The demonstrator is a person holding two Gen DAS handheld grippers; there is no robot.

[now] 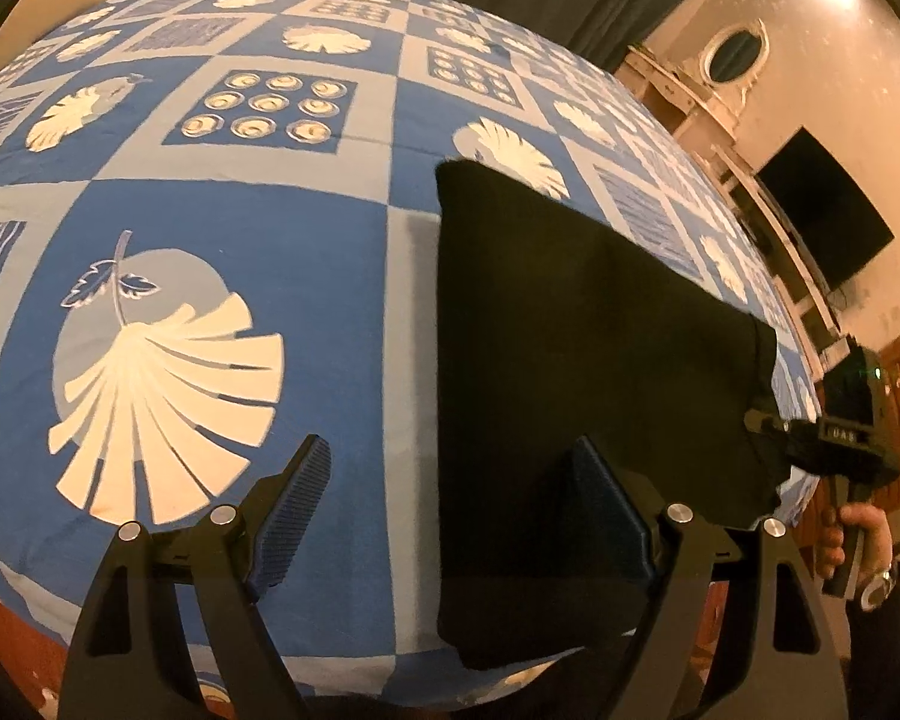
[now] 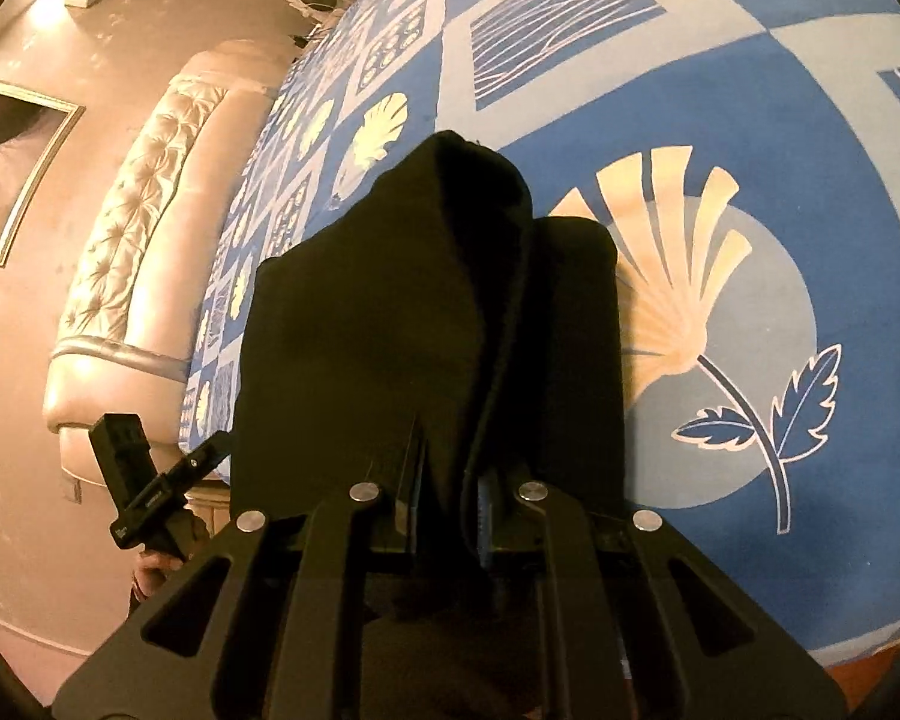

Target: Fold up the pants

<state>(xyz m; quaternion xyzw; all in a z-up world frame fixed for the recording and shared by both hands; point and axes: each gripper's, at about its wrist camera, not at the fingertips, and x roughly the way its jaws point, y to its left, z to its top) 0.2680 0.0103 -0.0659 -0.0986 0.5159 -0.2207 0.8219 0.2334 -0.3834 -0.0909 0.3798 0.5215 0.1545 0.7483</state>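
Observation:
Black pants lie folded into a dark slab on the right part of the blue patterned bedsheet. My left gripper hovers open above their near left edge, one finger over the sheet, the other over the cloth, holding nothing. My right gripper, held by a hand, is pinched on the pants' right edge. In the right wrist view a raised fold of the pants runs between the fingers of the right gripper, which is shut on it. The left gripper shows at the far edge of the cloth.
The bed's near edge curves just below the left gripper. A padded cream headboard and a framed picture stand beyond the bed. A dark TV screen and cream shelving line the wall on the right.

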